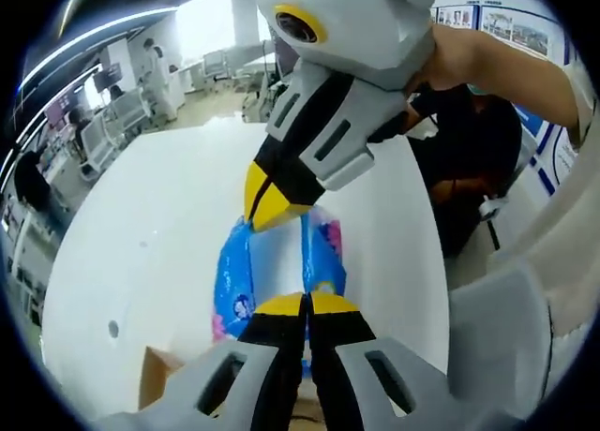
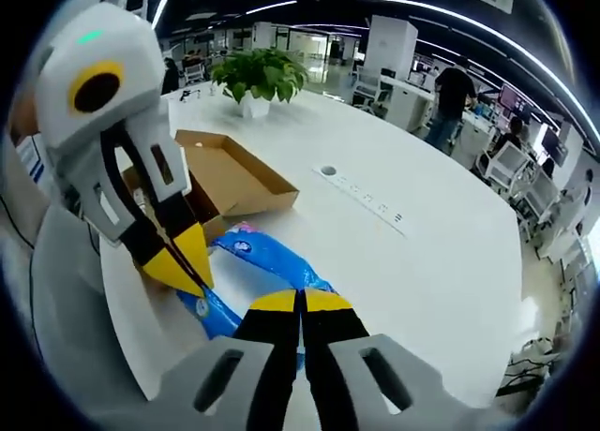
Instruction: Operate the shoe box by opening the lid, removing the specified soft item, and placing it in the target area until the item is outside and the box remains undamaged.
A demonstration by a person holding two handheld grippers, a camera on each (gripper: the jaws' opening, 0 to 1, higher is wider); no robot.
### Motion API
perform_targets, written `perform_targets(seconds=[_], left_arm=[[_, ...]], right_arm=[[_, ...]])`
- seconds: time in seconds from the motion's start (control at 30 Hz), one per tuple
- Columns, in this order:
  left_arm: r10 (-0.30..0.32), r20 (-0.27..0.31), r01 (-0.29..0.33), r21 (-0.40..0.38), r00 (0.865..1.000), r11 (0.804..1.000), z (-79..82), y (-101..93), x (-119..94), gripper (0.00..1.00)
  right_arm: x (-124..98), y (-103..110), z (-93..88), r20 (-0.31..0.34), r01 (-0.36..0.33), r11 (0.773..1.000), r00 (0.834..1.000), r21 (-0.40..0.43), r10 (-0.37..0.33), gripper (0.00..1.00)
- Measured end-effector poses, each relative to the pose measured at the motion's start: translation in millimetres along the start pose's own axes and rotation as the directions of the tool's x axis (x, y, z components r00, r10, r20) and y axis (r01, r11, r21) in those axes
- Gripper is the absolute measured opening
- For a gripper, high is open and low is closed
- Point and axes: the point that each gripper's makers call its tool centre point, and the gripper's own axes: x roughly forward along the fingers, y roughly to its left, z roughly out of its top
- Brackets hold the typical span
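Lying on the white counter (image 2: 441, 253) beside the open shoe box (image 2: 230, 173), the blue soft pack (image 1: 319, 253) is being pinched at opposite ends by both closed tongs, left (image 1: 307, 304) and right (image 2: 300, 300).

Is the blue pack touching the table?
Touching. The right gripper view shows the blue pack lying flat on the white table, no gap under it, beside the open box.

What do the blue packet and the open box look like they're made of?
The blue packet looks like thin, glossy plastic film: it crinkles and catches highlights, with printed graphics visible in the left gripper view. It is probably a soft pack, contents unclear. The open box looks like plain brown cardboard, matte, with a folded rim and raw-looking edges.
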Motion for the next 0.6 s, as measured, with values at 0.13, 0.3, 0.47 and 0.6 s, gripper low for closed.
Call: perform_targets(seconds=[0.13, 0.3, 0.47, 0.6], left_arm=[[-0.013, 0.003, 0.013, 0.004, 1.000, 1.000, 7.5, 0.2, 10, 0.00], [-0.024, 0.005, 0.024, 0.016, 1.000, 1.000, 17.2, 1.1, 22, 0.00], [-0.035, 0.005, 0.035, 0.026, 0.999, 0.999, 26.5, 2.1, 34, 0.00], [-0.039, 0.010, 0.038, 0.027, 0.999, 0.999, 33.9, 5.0, 43, 0.00]], right_arm=[[-3, -10, -7.3, -0.006, 0.006, 1.000, 1.000, 0.015, -0.006, 0.00], [-6, -23, -15.7, -0.012, 0.013, 0.999, 1.000, 0.032, -0.012, 0.00], [-9, -36, -22.9, -0.012, 0.020, 0.998, 1.000, 0.051, -0.019, 0.00], [-10, -46, -28.7, -0.013, 0.026, 0.997, 1.000, 0.067, -0.025, 0.00]])
